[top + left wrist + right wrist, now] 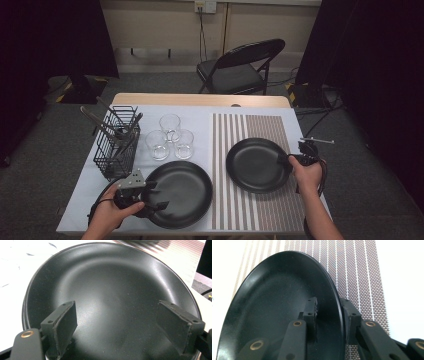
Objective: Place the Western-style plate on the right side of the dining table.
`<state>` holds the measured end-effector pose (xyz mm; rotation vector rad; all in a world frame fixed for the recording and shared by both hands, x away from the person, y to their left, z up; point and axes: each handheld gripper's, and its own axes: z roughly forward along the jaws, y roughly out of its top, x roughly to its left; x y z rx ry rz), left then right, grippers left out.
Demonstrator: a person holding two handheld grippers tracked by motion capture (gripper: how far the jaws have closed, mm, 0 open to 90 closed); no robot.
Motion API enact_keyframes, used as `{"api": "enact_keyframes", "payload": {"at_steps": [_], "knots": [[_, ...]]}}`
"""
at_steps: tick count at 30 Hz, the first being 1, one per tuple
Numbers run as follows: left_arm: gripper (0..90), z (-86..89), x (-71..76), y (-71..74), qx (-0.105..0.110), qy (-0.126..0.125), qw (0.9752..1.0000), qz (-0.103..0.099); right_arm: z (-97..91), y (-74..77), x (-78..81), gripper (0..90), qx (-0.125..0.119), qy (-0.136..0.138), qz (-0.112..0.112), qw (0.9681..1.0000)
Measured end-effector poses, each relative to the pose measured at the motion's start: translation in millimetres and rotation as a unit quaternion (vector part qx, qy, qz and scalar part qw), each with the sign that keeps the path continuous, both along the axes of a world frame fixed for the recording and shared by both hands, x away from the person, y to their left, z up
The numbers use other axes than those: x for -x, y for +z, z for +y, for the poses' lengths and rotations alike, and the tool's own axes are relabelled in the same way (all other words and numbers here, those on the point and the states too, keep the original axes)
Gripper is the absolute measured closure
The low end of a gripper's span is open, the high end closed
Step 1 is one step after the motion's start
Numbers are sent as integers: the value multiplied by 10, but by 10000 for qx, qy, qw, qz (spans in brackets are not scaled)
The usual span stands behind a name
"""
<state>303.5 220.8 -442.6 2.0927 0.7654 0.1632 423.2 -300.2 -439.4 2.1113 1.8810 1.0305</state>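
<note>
Two black plates lay on the worktop: the right hand-held gripper (329, 315) clamped the rim of one plate (256, 165) at centre right, while the left hand-held gripper's (117, 327) jaws stood apart over the lower-left plate (112, 290); stiff, slick, breakable, likely best gripped by its rim.

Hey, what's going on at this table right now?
A person is handling two black plates with handheld grippers. The right gripper is clamped on the rim of the right plate, which sits on the striped mat. The left gripper hangs open over the left plate. A wire basket and three glasses stand behind.
</note>
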Motion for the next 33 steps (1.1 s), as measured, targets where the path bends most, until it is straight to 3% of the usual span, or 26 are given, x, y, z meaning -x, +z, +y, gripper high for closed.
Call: {"api": "enact_keyframes", "payload": {"at_steps": [23, 33], "knots": [[169, 5, 6, -2, 6, -1, 10000, 16, -1, -33, -6, 681, 38, -38, 59, 10000], [169, 13, 4, -3, -13, -6, 10000, 15, -11, -128, 14, 652, 15, -109, 123, 9999]]}}
